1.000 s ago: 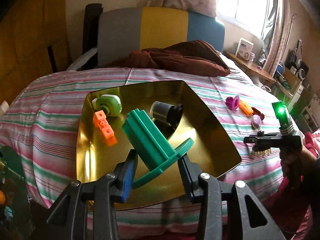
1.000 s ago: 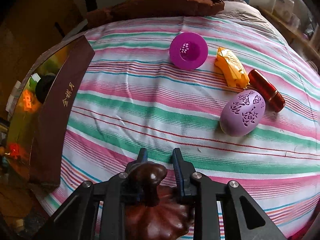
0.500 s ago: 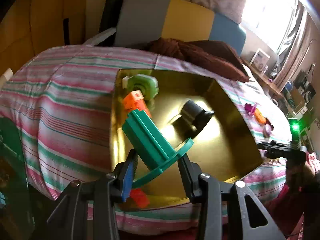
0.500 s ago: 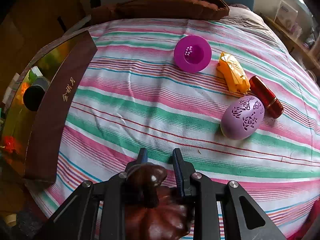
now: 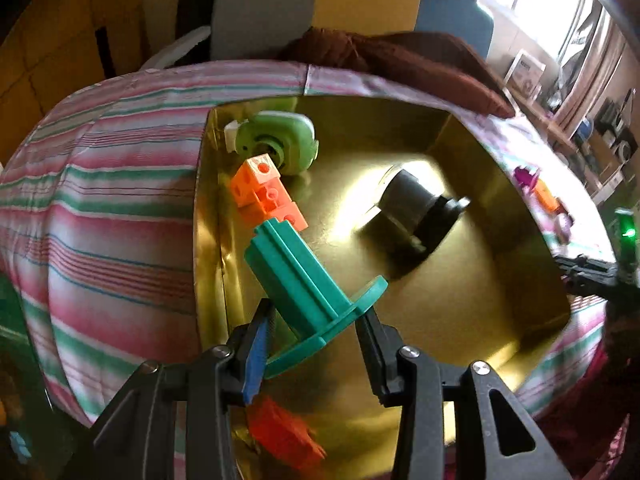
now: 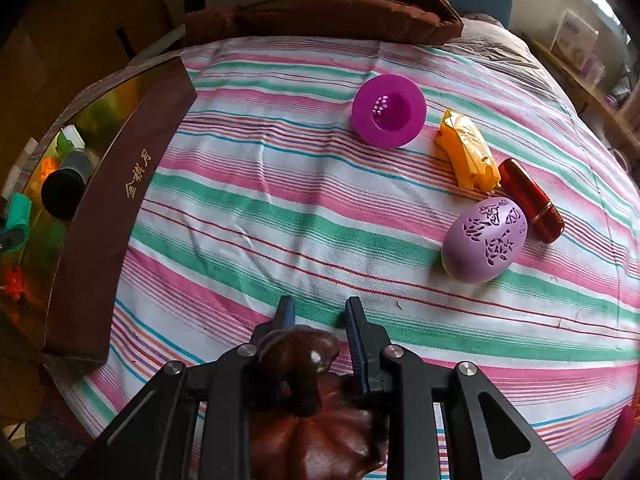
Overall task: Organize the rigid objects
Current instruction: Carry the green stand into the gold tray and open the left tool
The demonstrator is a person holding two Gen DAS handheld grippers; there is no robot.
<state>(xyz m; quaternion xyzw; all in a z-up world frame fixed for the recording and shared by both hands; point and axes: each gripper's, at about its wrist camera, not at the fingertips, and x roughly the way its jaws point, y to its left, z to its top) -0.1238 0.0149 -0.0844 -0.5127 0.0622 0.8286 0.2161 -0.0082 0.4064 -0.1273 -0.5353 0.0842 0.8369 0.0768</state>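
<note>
My left gripper [image 5: 316,328] is shut on a teal plastic spool [image 5: 304,292], gripping its round flange, and hangs low over the near left part of the gold box [image 5: 460,300]. Inside the box lie a light green round piece [image 5: 280,144], orange cubes [image 5: 268,196], a dark cylinder [image 5: 416,208] and a red-orange piece [image 5: 284,436] near the front. My right gripper [image 6: 320,316] is shut on a dark brown glossy wooden figure [image 6: 304,392] above the striped bedspread. A purple egg [image 6: 486,240], magenta funnel cup [image 6: 388,116], yellow piece [image 6: 468,156] and red tube [image 6: 532,200] lie on the bed.
The box's maroon outer wall [image 6: 112,208] with gold characters stands left of my right gripper. A brown blanket [image 6: 340,8] lies at the bed's head. A shelf with small items [image 5: 560,128] runs along the right. The other gripper with a green light [image 5: 624,256] shows at right.
My left gripper has moved down and closer over the box with the teal spool, toward its left side. The right gripper has barely moved, still holding the brown figure.
</note>
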